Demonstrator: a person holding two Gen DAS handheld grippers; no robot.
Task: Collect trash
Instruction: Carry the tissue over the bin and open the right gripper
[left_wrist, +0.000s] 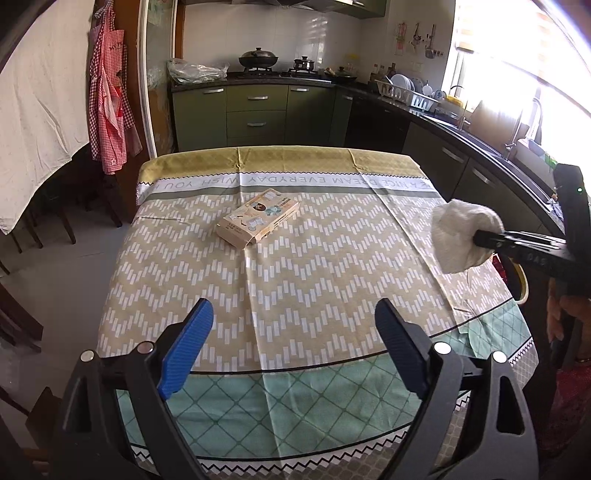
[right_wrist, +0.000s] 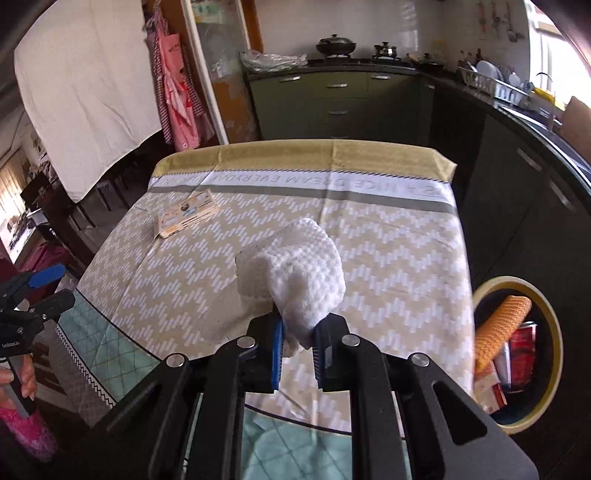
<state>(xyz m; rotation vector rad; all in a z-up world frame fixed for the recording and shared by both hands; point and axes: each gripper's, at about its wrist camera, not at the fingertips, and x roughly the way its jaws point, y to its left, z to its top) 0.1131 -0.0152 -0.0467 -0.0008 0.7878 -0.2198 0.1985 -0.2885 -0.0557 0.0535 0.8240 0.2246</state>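
Here the right claw (right_wrist: 298, 345) pinches a crumpled white paper towel (right_wrist: 295, 273), held up above the bench (right_wrist: 388, 236) near its right edge. The left claw (left_wrist: 293, 349) hangs spread wide over the near side, gripping nothing. A flat tissue pack (left_wrist: 257, 220) lies toward the far side. Beside the bench stands a yellow-rimmed bin (right_wrist: 554, 332) holding wrappers.
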